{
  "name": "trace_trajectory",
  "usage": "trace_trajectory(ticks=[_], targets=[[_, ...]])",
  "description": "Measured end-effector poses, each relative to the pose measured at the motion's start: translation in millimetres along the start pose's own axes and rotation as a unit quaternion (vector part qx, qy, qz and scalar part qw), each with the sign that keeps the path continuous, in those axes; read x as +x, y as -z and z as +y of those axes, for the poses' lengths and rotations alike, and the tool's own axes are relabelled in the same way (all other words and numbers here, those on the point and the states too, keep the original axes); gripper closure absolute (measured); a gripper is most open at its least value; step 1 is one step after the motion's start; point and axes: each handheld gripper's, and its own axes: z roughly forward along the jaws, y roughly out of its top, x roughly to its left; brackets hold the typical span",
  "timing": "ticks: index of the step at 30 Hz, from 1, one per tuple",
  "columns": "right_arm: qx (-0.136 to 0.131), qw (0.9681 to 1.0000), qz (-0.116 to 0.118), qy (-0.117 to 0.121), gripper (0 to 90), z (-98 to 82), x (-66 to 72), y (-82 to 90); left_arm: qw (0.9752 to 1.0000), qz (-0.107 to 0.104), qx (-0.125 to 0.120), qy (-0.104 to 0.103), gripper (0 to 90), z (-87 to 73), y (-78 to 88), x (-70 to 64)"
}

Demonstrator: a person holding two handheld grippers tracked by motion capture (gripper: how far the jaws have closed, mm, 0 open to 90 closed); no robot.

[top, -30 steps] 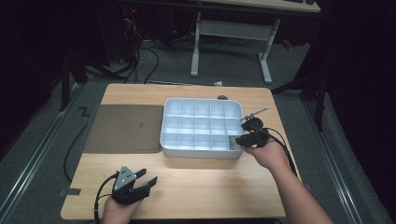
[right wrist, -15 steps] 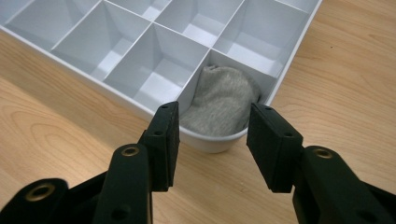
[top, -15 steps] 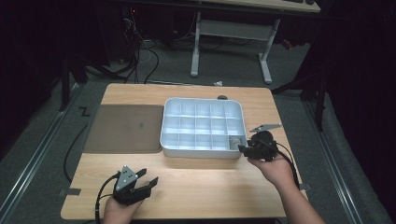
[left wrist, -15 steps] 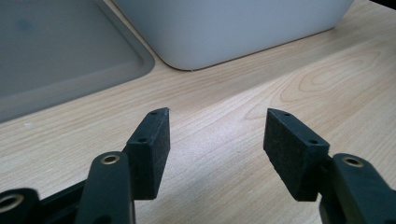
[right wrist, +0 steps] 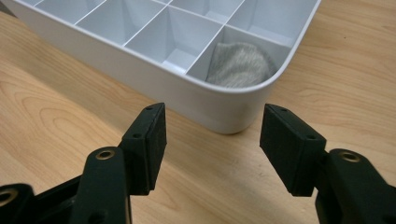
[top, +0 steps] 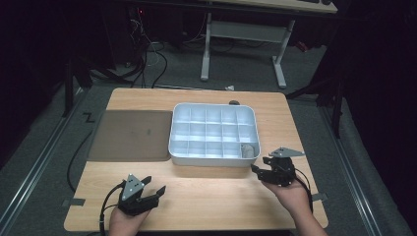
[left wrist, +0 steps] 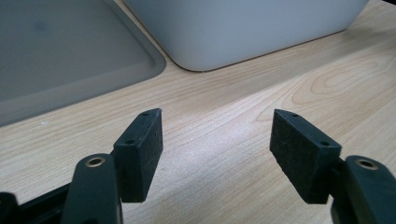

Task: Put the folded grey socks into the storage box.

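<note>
A white compartment tray point(top: 211, 158) stands mid-table. A grey fuzzy fabric piece point(top: 247, 150) lies in its near right corner compartment, and the right gripper view shows the fabric point(right wrist: 240, 65) inside that corner of the tray point(right wrist: 219, 109). My right gripper point(top: 259, 164) hovers just in front of that corner; its jaws have just been opening and stand open point(right wrist: 212, 135) with nothing between them. My left gripper point(top: 154, 184) rests near the table's front left. Its jaws have also just been opening, and it is open point(left wrist: 217, 140) over bare wood.
A flat grey mat point(top: 130, 135) lies left of the tray and touches it, seen close up in the left gripper view point(left wrist: 60, 56). A small dark object point(top: 234, 103) sits at the far table edge. Bare wood stretches in front of the tray between both hands.
The right gripper has drawn back from over the tray's near right corner toward the person and down, its jaws widening. The grey fabric stays in the compartment. The left hand has kept still.
</note>
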Motion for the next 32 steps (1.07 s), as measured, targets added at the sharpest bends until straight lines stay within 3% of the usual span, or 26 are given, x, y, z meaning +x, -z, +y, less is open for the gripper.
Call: trace_trajectory(ticks=[8,11,14,15,16,17,19,21,32], targets=[[-0.037,0.9993,0.007,0.006,37.7,-31.0,13.6,-4.5,1.0000,-0.005,0.007,-0.003,34.8,-2.0,-2.6,-6.4],[-0.061,0.9981,0.009,0.004,36.4,-48.7,24.6,-4.9,0.9999,-0.003,0.007,-0.010,34.8,-2.0,-2.1,-10.5],[-0.090,0.9959,0.007,-0.007,38.6,-66.8,35.9,-2.0,0.9999,-0.008,0.007,-0.009,34.8,-1.9,-2.4,-12.8],[-0.110,0.9937,-0.006,-0.017,40.9,-74.6,38.7,-0.7,0.9999,-0.010,0.008,-0.009,34.8,-1.7,-2.7,-13.1],[-0.110,0.9937,-0.006,-0.017,40.9,-74.6,38.7,-0.7,0.9999,-0.010,0.008,-0.009,34.8,-1.7,-2.7,-13.1],[-0.083,0.9965,0.004,0.001,36.9,-80.3,41.6,-0.7,0.9998,-0.013,0.009,-0.011,34.8,-2.0,-3.8,-13.9],[-0.088,0.9961,-0.004,0.004,37.5,-82.6,42.0,0.7,0.9998,-0.014,0.012,-0.013,34.8,-2.3,-4.7,-14.3],[-0.095,0.9953,0.005,-0.015,37.0,-86.5,39.4,2.0,0.9997,-0.015,0.015,-0.011,34.8,-2.4,-6.7,-14.5],[-0.087,0.9961,-0.005,-0.017,36.6,-89.4,35.7,-1.4,0.9996,-0.021,0.012,-0.012,34.7,-2.0,-4.0,-11.3]])
